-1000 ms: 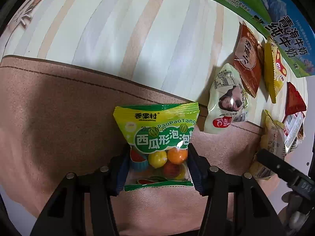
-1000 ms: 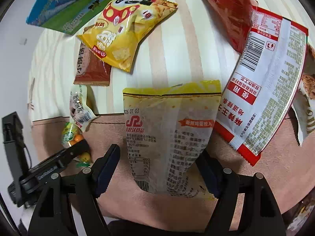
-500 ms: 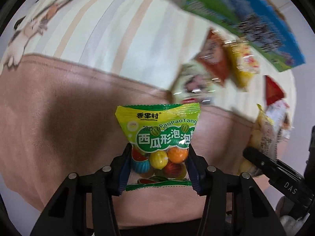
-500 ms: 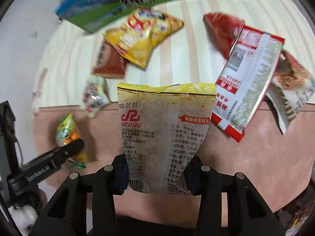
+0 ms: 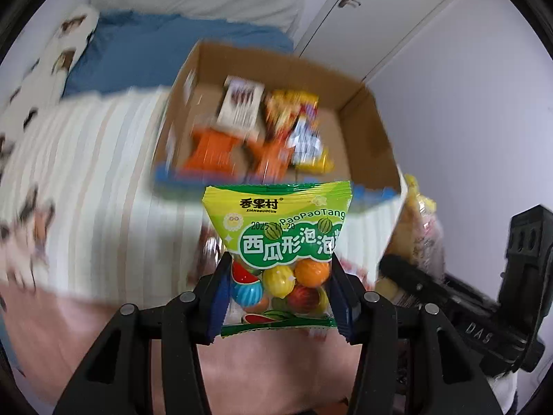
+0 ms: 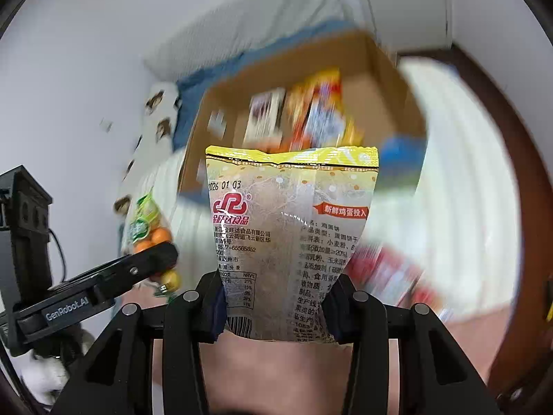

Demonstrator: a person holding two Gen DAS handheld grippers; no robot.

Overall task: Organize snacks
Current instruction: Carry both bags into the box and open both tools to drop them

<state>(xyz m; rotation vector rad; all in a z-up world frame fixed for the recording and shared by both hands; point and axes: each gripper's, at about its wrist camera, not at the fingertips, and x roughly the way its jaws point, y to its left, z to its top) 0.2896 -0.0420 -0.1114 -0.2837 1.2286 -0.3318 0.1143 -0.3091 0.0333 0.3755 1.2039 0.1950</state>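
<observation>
Two snack packets are held in the air, one in each tool. The left tool (image 5: pixel 280 299) is clamped on the lower half of a green-and-yellow gum packet (image 5: pixel 278 242), whose clear window shows round coloured balls; the packet stands upright between the blue pads. The right tool (image 6: pixel 273 306) has just been closing its jaws and now pinches the bottom of a yellow-topped biscuit packet (image 6: pixel 290 228), printed back facing the camera, also upright.

Beyond both packets, on the far side, lies an open cardboard box (image 5: pixel 363 110) with blue and green printing on its near outer wall. Several snacks already lie inside it, among them orange packets (image 5: pixel 211 148), a white one (image 5: pixel 242 103) and a yellow-red one (image 5: pixel 293 110), all blurred. The box rests on a bed with a striped cream sheet (image 5: pixel 103 180); a blue cover (image 5: pixel 155 52) lies farther back. A pink blanket (image 5: pixel 69 328) covers the near edge. A white door (image 5: pixel 380 10) stands at the far right.
</observation>
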